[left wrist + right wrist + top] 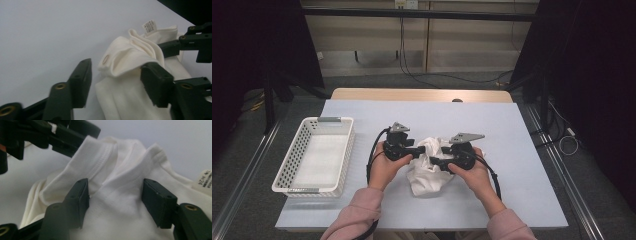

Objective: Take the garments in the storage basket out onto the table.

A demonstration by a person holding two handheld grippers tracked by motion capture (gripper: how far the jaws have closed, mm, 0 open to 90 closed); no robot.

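A long table covered by a pale blue-grey cloth [512, 150] takes up most of the room in front of the person, whose pink sleeves [357, 215] come in from the near edge. At the table's left side sits a white perforated plastic basket [294, 152], well apart from the work.

Near the middle of the table lies a crumpled white cotton garment [427, 172], bunched into a soft heap with a stitched hem and a small printed label [149, 25] sticking up at its far side. It rests on the cloth between the two hands.

The left gripper [115, 82], black with a grey three-cornered plate on top, points in at the garment from the left; its jaws stand apart, with a raised fold of fabric lying between them and the right-hand pad touching the cloth, not clamped. The right gripper [115, 202] comes in from the other side, its jaws also apart and straddling a ridge of the fabric, both pads close against the cloth without pinching it flat
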